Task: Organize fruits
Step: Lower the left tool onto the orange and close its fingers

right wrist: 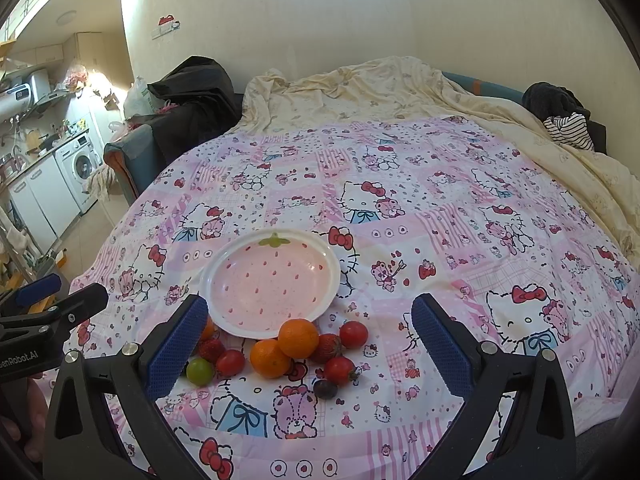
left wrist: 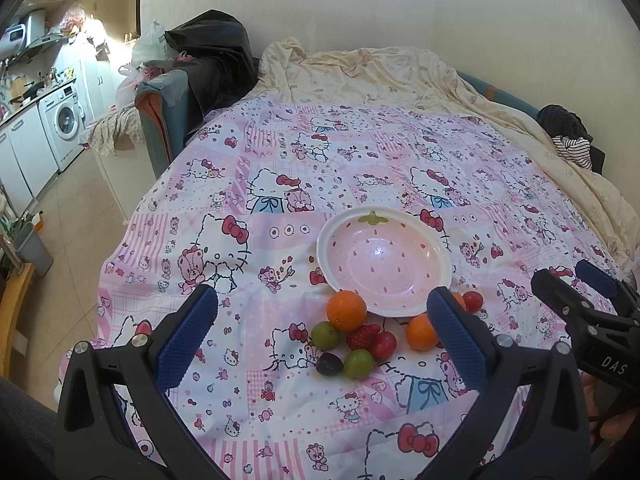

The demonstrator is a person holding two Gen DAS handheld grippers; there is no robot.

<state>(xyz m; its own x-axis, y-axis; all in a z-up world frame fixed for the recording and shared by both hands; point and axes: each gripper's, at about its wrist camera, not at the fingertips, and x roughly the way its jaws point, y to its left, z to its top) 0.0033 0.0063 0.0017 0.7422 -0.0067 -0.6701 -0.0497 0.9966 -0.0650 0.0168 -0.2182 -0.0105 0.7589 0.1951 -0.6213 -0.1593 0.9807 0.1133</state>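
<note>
Both grippers, left gripper (left wrist: 322, 322) and right gripper (right wrist: 310, 330), hover released over the bed (right wrist: 460, 240). Fruits lie bunched near the empty strawberry plate (right wrist: 224, 264): green grape (right wrist: 199, 371), oranges (right wrist: 298, 338), soft strawberry (right wrist: 327, 347), slippery tomato (right wrist: 353, 334). Pinch each gently across its middle.

Pink seed-speckled plate (left wrist: 442, 248), pink cartoon-cat bedsheet (left wrist: 360, 152)
</note>
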